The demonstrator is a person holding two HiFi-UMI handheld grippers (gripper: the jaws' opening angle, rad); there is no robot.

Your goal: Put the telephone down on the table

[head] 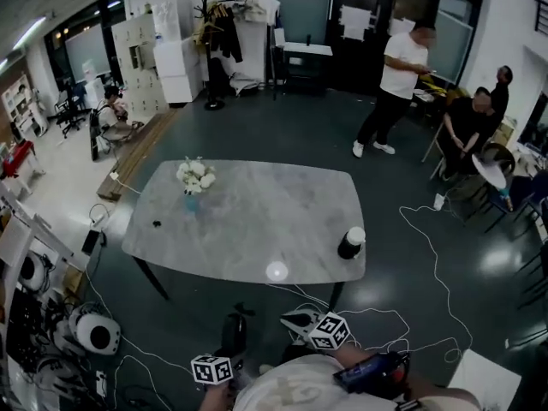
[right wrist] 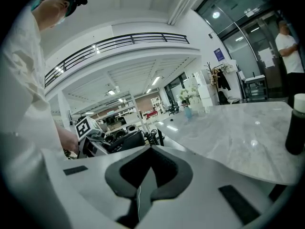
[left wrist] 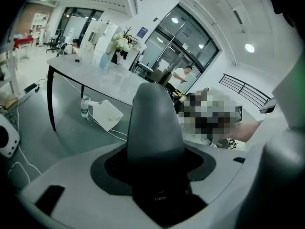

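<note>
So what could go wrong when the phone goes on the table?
The left gripper holds the telephone short of the table, so the cables on the floor might trip the person. The phone's curly cord could snag on something. The cup near the table's edge might get knocked over.

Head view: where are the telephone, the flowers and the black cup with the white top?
telephone (head: pixel 235 332), head view, on its dark upper body.
flowers (head: pixel 196 175), head view, on the white blooms.
cup (head: pixel 348 248), head view, on its black side.
</note>
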